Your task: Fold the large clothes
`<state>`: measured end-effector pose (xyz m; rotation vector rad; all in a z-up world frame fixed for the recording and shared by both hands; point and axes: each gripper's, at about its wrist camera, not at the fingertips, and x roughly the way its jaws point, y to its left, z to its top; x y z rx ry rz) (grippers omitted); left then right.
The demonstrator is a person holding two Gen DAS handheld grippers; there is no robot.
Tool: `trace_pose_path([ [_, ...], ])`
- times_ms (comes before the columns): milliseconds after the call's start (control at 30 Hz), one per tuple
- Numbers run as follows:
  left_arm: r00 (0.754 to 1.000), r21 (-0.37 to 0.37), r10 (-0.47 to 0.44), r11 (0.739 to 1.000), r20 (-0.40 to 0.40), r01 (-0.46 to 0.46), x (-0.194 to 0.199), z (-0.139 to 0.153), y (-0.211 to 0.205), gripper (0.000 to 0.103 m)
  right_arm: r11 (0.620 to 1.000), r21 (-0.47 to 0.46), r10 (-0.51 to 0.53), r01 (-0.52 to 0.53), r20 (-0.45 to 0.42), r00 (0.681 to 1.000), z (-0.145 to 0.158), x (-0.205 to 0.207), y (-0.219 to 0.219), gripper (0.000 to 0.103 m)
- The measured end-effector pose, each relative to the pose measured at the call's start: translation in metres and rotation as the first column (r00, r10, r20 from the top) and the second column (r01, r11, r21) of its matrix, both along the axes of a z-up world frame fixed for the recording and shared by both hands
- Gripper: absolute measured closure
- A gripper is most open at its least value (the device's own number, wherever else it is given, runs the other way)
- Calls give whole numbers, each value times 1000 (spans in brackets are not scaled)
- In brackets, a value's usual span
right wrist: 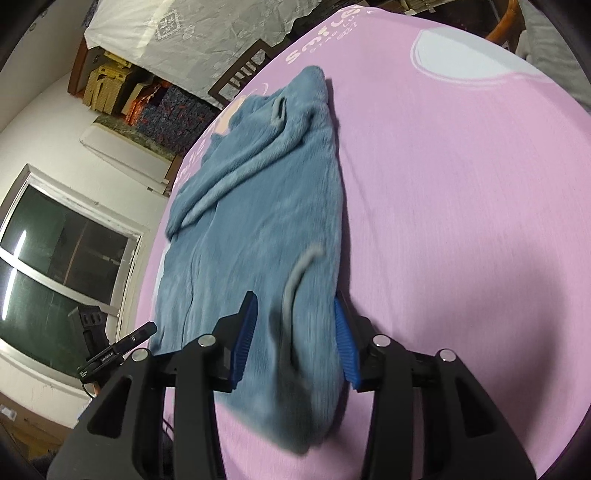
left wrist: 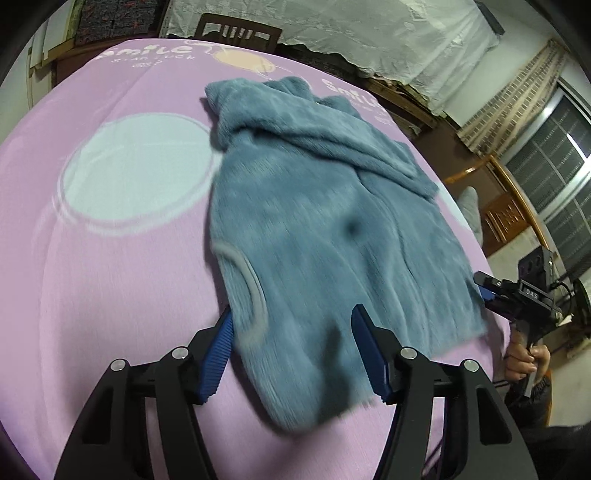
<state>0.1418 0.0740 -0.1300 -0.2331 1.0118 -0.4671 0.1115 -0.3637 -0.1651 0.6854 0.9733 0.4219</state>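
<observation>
A blue fleece garment (left wrist: 314,221) (right wrist: 258,203) lies spread on the pink bed sheet (left wrist: 110,277) (right wrist: 461,221), with a sleeve folded across its far half. My left gripper (left wrist: 291,312) is over the near left corner, by a grey pocket trim (left wrist: 251,280). Its jaws stand wide apart with the cloth between them, and I see no squeeze. My right gripper (right wrist: 294,295) straddles the near right corner, by another grey trim (right wrist: 295,273), with its pads apart at the cloth's sides. Each gripper shows in the other's view: the right gripper (left wrist: 484,291), held by a hand (left wrist: 524,358), and the left gripper (right wrist: 146,330).
A wooden chair (left wrist: 236,31) (right wrist: 243,70) stands beyond the far end of the bed. A lace cloth (left wrist: 369,29) covers stacked boxes (right wrist: 110,85) behind it. A dark window (left wrist: 554,177) (right wrist: 62,258) is on the side wall, with wooden furniture (left wrist: 506,214) below it.
</observation>
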Motion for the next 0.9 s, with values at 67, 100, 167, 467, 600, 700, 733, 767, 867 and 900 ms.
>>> trace_pose_path([
  [67, 1000, -4, -15, 1000, 6, 15, -14, -1, -3, 40, 1000, 9, 18, -18, 1, 1000, -1, -13, 2, 62],
  [100, 1000, -5, -21, 1000, 8, 21, -18, -2, -4, 42, 1000, 10, 24, -24, 3, 1000, -1, -19, 4, 62],
  [167, 999, -7, -30, 1000, 11, 30, -24, -3, -7, 49, 999, 7, 43, -43, 8, 999, -1, -32, 8, 62],
  [467, 1000, 24, 9, 1000, 10, -9, -13, -6, -10, 83, 996, -9, 84, -83, 24, 996, -4, -44, 20, 84],
  [600, 999, 38, 28, 999, 34, -29, -15, 1, -8, 89, 997, -14, 82, -82, 53, 995, -1, -47, 21, 88],
  [700, 997, 49, 30, 998, 76, -34, -17, 14, -11, 89, 997, 25, 76, -78, 75, 994, 8, -44, 18, 88],
  [733, 995, 49, 29, 998, 90, -34, -17, 20, -12, 89, 996, 40, 77, -81, 88, 993, 14, -42, 17, 88],
  [767, 993, 51, 28, 998, 112, -34, -16, 28, -14, 89, 995, 46, 78, -83, 97, 992, 19, -41, 17, 88],
  [867, 987, 51, 34, 998, 157, -42, -14, 46, -14, 89, 994, 61, 79, -88, 136, 988, 38, -36, 17, 88],
  [900, 985, 50, 35, 998, 170, -44, -12, 51, -14, 89, 994, 66, 78, -88, 147, 986, 43, -33, 17, 88],
])
